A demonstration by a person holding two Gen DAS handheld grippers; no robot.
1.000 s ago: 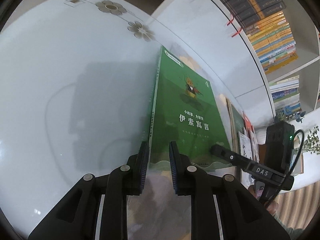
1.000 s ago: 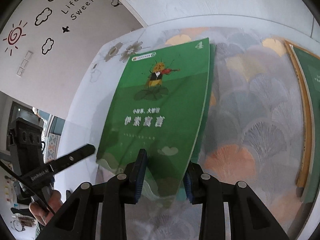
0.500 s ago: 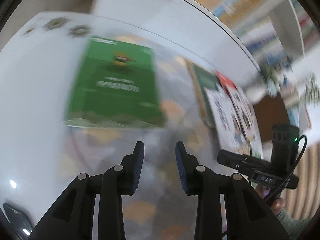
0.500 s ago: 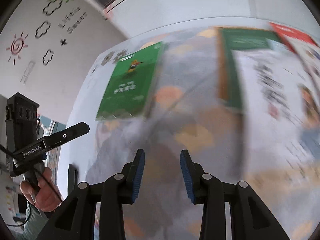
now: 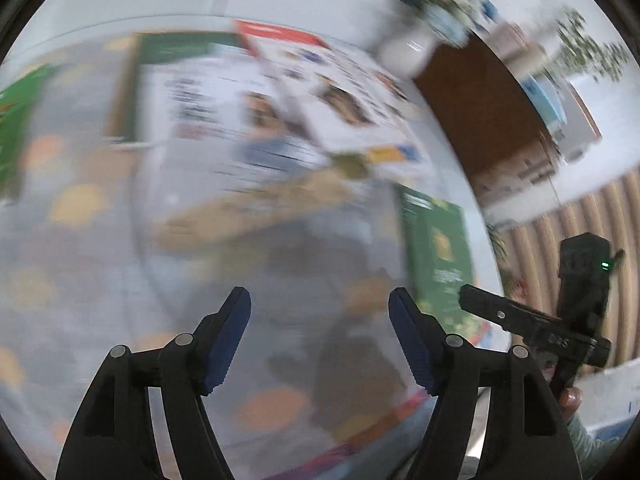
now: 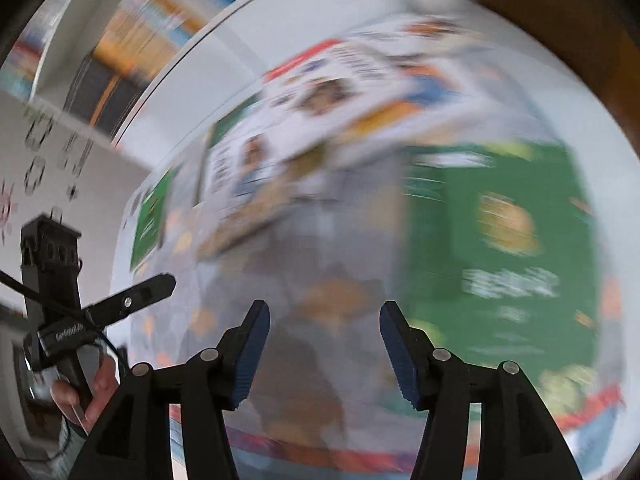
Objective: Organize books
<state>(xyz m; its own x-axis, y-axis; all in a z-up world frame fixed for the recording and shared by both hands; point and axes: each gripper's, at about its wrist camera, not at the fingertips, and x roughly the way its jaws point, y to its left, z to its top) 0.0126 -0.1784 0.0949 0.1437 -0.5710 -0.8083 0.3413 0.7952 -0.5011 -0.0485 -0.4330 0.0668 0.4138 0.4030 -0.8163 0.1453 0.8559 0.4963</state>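
1. Over the patterned table cover (image 5: pixel 80 280), in the left wrist view, the left gripper (image 5: pixel 320 320) hangs with its jaws well apart and nothing between them; they have just been opening. Everything past the fingers is smeared by blur. A loose heap of white-covered books (image 5: pixel 248 120) lies ahead, overlapping one another, with a dark green book (image 5: pixel 176 46) partly under them. A green book (image 5: pixel 436 248) lies flat to the right, near the right finger, and another green book (image 5: pixel 16 120) shows at the far left edge. The right gripper (image 5: pixel 468 294) reaches in low on the right.

2. From the right wrist view, the right gripper (image 6: pixel 324 332) also stands empty, its jaws parted and just opened wider. The nearer green book (image 6: pixel 492 240) lies flat ahead and right of the right finger. The heap (image 6: pixel 320 100) sits beyond, the far green book (image 6: pixel 152 216) to the left. The left gripper (image 6: pixel 160 284), held in a hand (image 6: pixel 88 392), shows at the left.
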